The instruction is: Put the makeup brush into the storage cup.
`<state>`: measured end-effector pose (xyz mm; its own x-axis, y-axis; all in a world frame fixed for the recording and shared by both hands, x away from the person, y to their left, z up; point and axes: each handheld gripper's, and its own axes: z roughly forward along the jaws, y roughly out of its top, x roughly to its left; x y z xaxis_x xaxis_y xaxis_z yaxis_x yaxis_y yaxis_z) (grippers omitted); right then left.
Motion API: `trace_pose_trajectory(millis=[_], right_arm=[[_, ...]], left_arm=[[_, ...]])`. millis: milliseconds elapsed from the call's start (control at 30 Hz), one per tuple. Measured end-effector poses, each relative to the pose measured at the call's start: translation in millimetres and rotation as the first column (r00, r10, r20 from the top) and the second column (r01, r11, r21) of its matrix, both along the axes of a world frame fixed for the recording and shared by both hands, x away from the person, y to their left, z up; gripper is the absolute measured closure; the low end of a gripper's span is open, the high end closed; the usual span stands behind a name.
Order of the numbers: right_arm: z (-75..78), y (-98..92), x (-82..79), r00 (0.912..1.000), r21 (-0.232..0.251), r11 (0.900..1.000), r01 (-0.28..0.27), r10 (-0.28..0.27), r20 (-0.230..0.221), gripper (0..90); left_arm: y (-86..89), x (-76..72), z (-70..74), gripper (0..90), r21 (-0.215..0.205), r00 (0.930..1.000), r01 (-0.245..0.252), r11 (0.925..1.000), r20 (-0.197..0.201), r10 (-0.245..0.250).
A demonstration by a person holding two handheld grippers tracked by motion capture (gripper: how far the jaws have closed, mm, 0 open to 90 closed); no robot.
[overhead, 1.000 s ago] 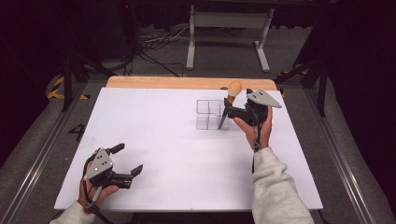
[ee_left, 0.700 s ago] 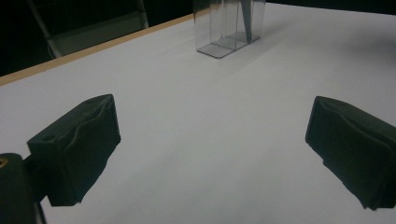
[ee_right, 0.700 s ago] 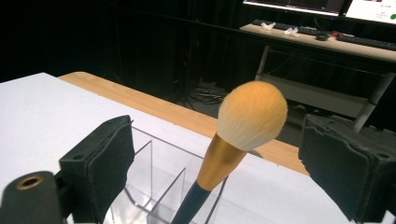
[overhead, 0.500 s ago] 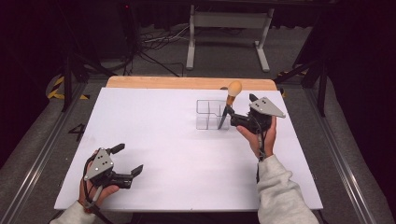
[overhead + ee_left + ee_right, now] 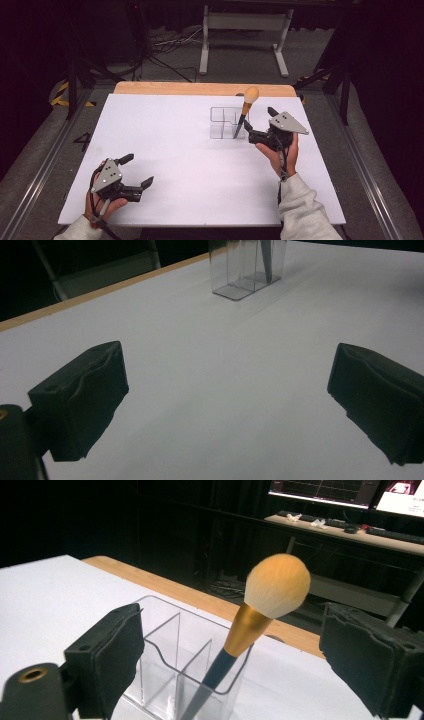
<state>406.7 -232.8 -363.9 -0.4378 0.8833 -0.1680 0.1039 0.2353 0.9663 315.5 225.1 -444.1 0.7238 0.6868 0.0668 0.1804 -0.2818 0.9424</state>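
right gripper point(image 5: 255, 131) pulled back | brush point(image 5: 260, 615) apparently free between spread fingers point(image 5: 115, 655)

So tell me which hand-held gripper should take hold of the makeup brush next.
The right hand-held gripper. Its open jaws sit right beside the makeup brush, which leans in the clear organizer. The left hand-held gripper, also open, rests at the near left of the table, far from the organizer.

The brush point(image 5: 245, 111) stands tilted in the organizer point(image 5: 223, 123) at the table's point(image 5: 165, 135) far right. My right gripper point(image 5: 255, 131) sits just beside it; my left gripper point(image 5: 136, 171) rests near-left, well apart.
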Motion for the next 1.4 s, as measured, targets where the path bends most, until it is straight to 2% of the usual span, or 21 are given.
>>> trace_pose_trajectory(millis=[67,133,300,467,700,900,1200,1400], right_arm=[[-0.4,-1.7,-2.3,1.0000,0.010,1.000,-0.001,0.001,0.002,11.6],[-0.4,-3.4,-5.8,0.9997,0.025,1.000,-0.009,0.009,0.025,11.9],[1.0,-5.3,-13.3,0.9991,0.010,1.000,-0.018,0.018,0.038,12.2],[-1.1,-6.7,-16.0,0.9994,-0.004,1.000,-0.025,0.025,0.024,12.2],[-1.5,-9.8,-22.2,0.9991,-0.021,0.999,-0.032,0.033,0.028,12.3],[-2.2,-13.3,-27.8,0.9988,-0.019,0.999,-0.027,0.027,0.041,12.7],[-4.5,-20.3,-33.7,0.9988,-0.022,0.999,-0.041,0.041,0.027,12.7],[-4.3,-23.6,-38.7,0.9987,-0.025,0.999,-0.034,0.035,0.037,12.8]], left_arm=[[0.2,-0.4,0.4,3.4,0.000,1.0000,-0.002,1.0000,0.003,0.002],[0.6,-0.5,0.8,3.4,0.000,1.0000,0.000,1.0000,0.006,0.000],[0.9,-0.6,0.9,3.4,0.003,1.0000,0.000,1.0000,0.007,0.000],[0.6,-0.7,1.1,3.4,0.000,1.0000,0.005,1.0000,0.007,-0.005],[0.7,-0.6,1.2,3.4,0.000,1.0000,0.004,1.0000,0.007,-0.004],[0.7,-1.0,1.4,3.4,0.000,1.0000,0.003,1.0000,0.008,-0.003],[0.2,-0.7,1.2,3.4,0.004,1.0000,0.006,1.0000,0.007,-0.006],[0.2,-0.8,1.2,3.4,0.004,1.0000,0.006,1.0000,0.007,-0.006]])
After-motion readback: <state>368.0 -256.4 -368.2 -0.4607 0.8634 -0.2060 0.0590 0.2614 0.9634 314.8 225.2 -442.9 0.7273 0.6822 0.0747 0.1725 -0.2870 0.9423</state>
